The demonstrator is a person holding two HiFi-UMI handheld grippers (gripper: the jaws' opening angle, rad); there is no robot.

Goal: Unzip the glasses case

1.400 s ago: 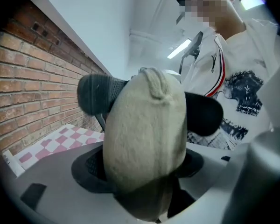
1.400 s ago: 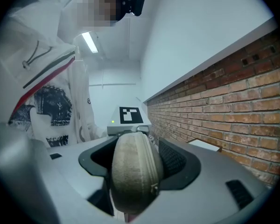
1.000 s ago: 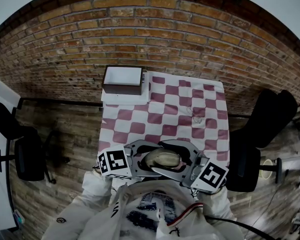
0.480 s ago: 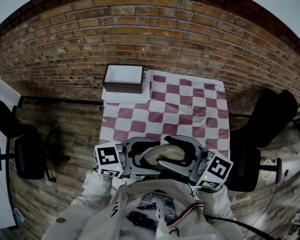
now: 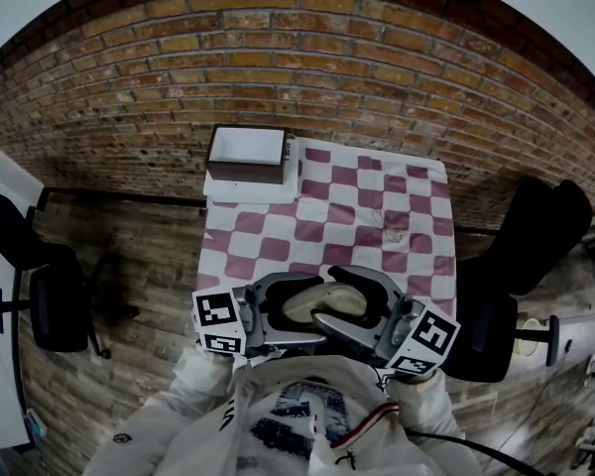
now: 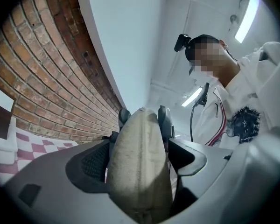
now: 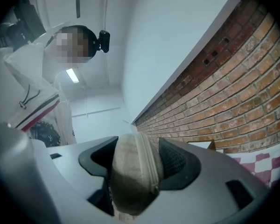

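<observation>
So the glasses case [image 5: 322, 303] is a beige, soft-looking oval thing, held up right at the near edge of the table [image 5: 278, 251], close in front of the person's white top [image 5: 297, 415]. It's sandwiched between both grippers, which come at it from opposite ends.

The right gripper [image 5: 329, 297] is clamped on one end. In the right gripper view the case fills the gap and its seam sits against the ribbed pad. The left gripper [image 5: 296, 310] has just been opening its jaws. The case is between them, but there's a dark gap down one side, so they're spread and not pinching it. In the left gripper view, the right gripper's two fingertips [image 6: 164, 118] pinch the far tip of the case.

From the head view the curved jaws wrap around the case and hide most of it, so only the top shows.

Further out, a red-and-white checked cloth [image 5: 357, 201] covers the table. A dark box [image 5: 246, 155] with a white inside sits at the far left corner, well apart from the case. There's something small and thin [image 5: 387, 221] on the cloth toward the right edge, can't tell what. There's a brick wall [image 5: 327, 58] behind and black chairs on both sides [image 5: 535, 236] [image 5: 55, 305].
</observation>
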